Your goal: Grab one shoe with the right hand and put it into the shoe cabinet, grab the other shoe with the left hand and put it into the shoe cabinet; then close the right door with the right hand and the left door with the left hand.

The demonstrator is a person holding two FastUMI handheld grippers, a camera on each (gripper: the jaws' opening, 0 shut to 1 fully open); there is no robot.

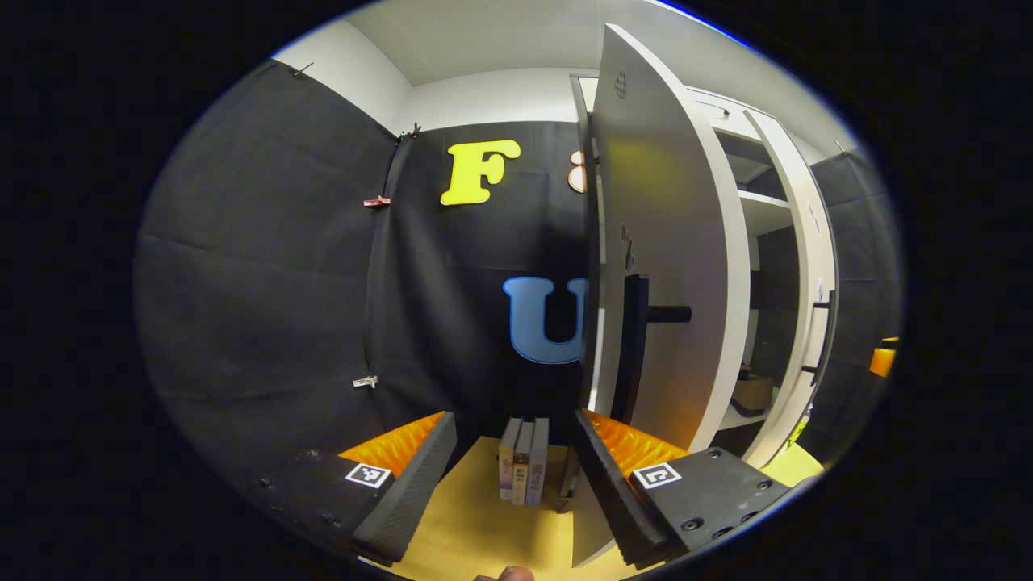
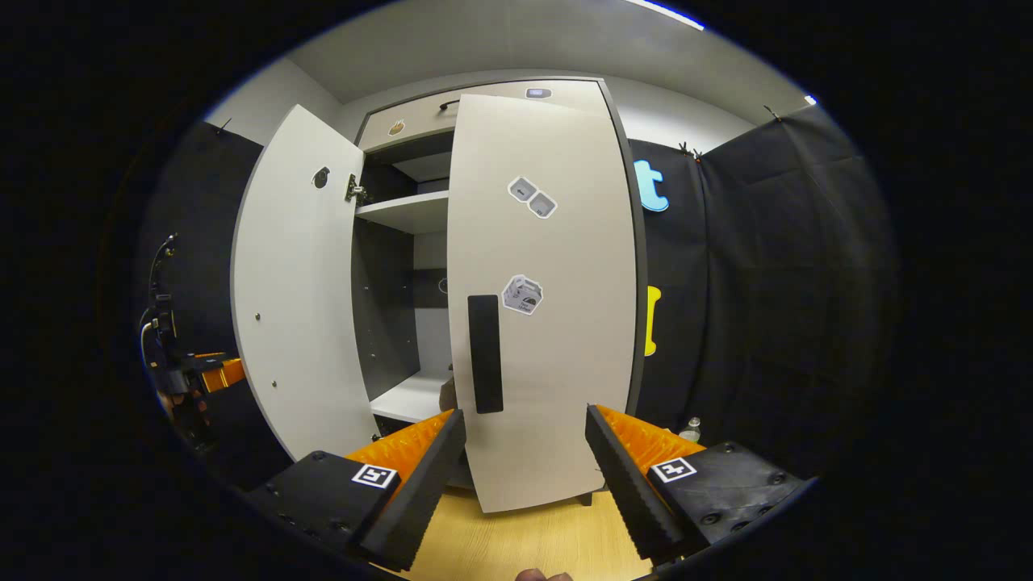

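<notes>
Both grippers' jaws apart (empty)

1. The wooden floor (image 2: 524, 537) carries the shoe cabinet (image 2: 613, 242), which stands upright on it.
2. Three books (image 1: 523, 460) stand upright on the floor, side by side, just beside the cabinet's left door (image 1: 670, 266).
3. Inside the cabinet, a lower shelf (image 2: 407, 399) holds a brownish item (image 1: 752, 393), too dim to identify.

Three books (image 1: 523, 460) upright on the wooden floor (image 1: 476, 524) (spines outward)
</notes>
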